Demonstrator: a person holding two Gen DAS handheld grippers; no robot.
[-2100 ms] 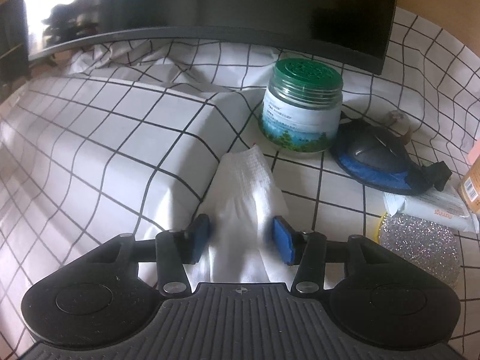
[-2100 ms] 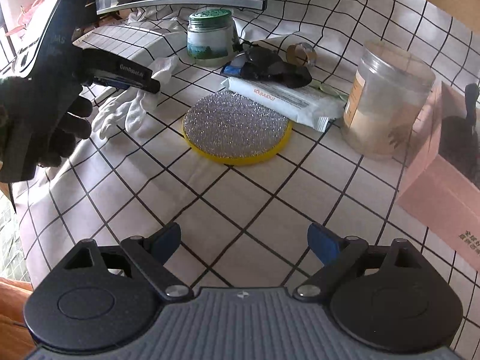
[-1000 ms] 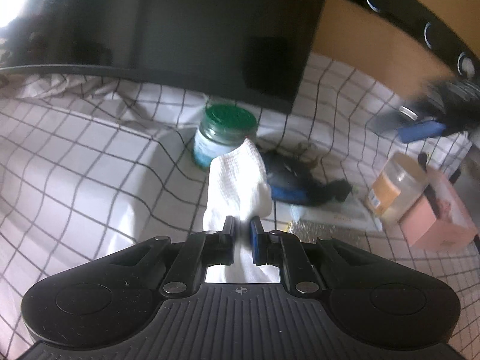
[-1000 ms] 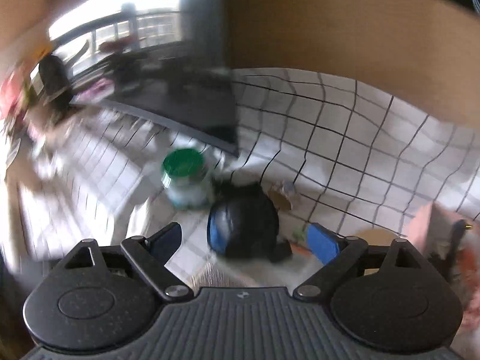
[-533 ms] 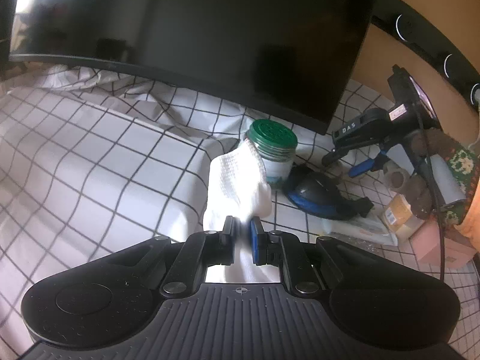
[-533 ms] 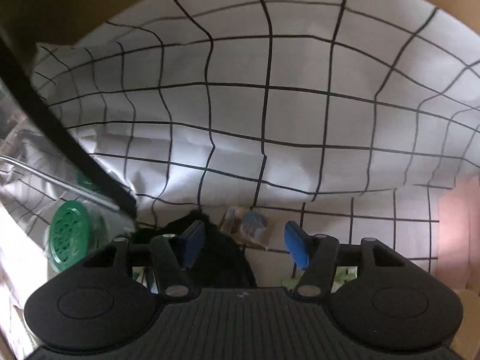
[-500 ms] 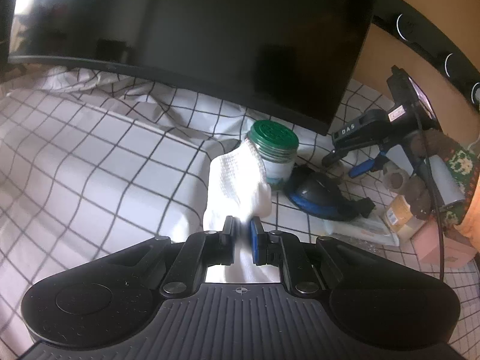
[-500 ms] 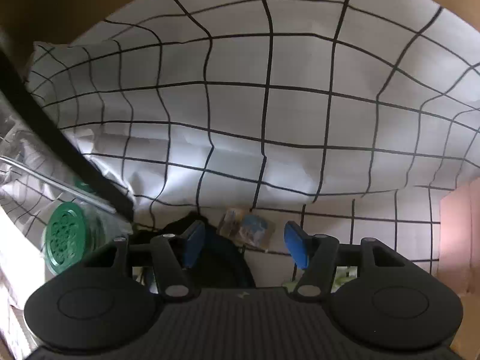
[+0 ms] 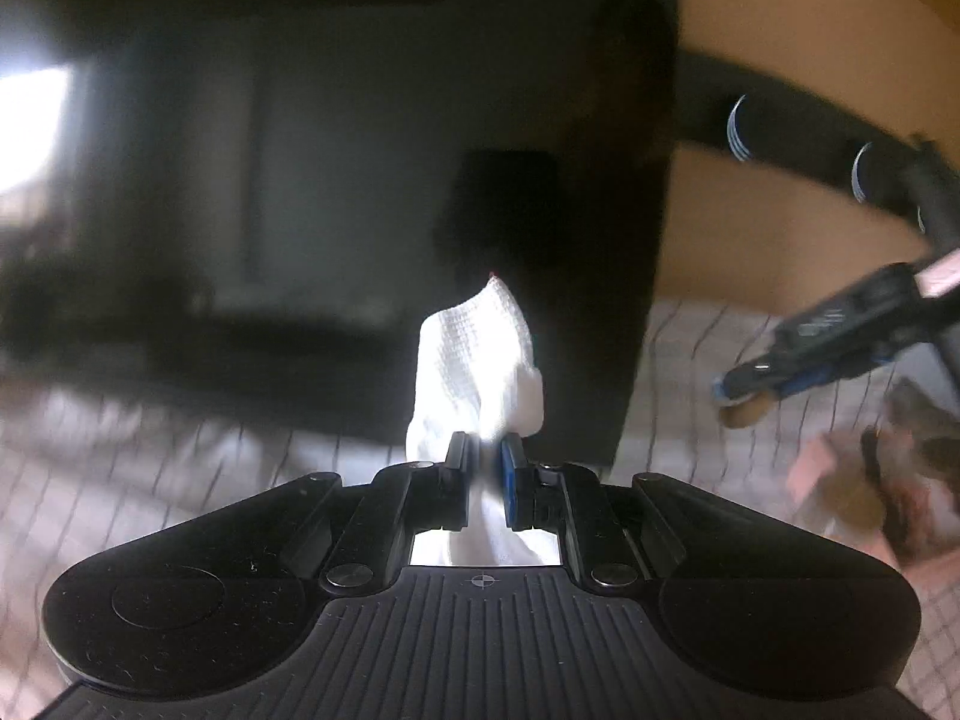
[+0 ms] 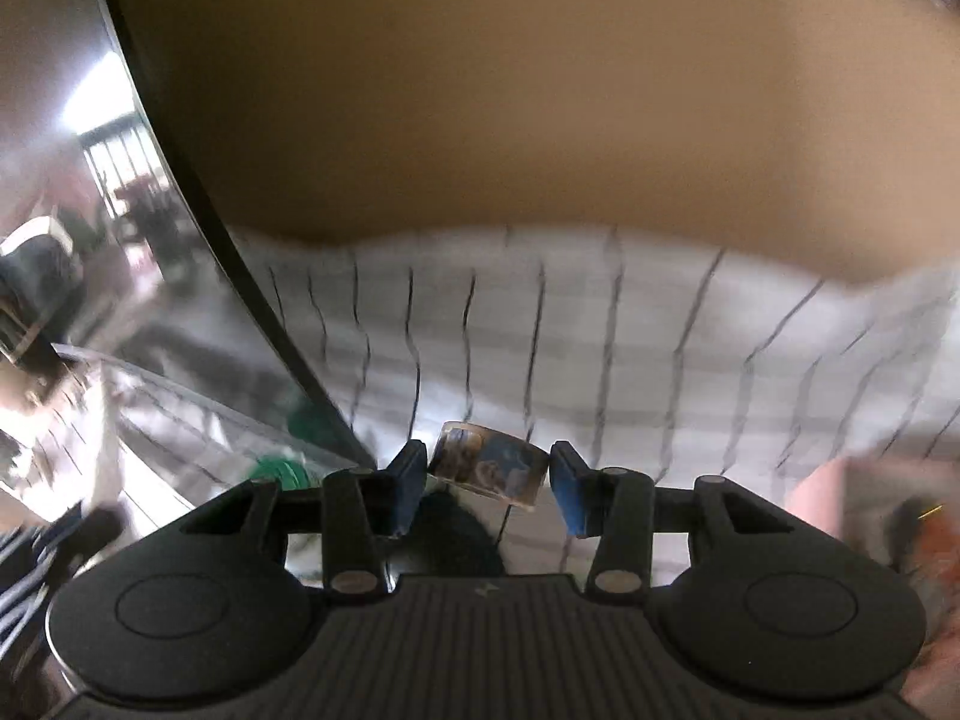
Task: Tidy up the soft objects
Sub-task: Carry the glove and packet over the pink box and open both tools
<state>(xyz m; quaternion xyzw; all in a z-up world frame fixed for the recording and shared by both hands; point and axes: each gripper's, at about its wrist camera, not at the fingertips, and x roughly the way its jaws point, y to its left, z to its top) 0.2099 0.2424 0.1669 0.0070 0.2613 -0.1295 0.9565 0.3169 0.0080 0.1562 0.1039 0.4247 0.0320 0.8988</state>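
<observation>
While pinched between jaws, white cloth, upright

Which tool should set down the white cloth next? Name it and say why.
Left. The left tool is shut on the white cloth, lifted before the dark monitor. The right tool is bracketing a small tape roll, so it looks occupied.

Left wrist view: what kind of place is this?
Likely a home desk or TV stand: a large dark screen, a checked white tablecloth, and a tan wall behind.
</observation>
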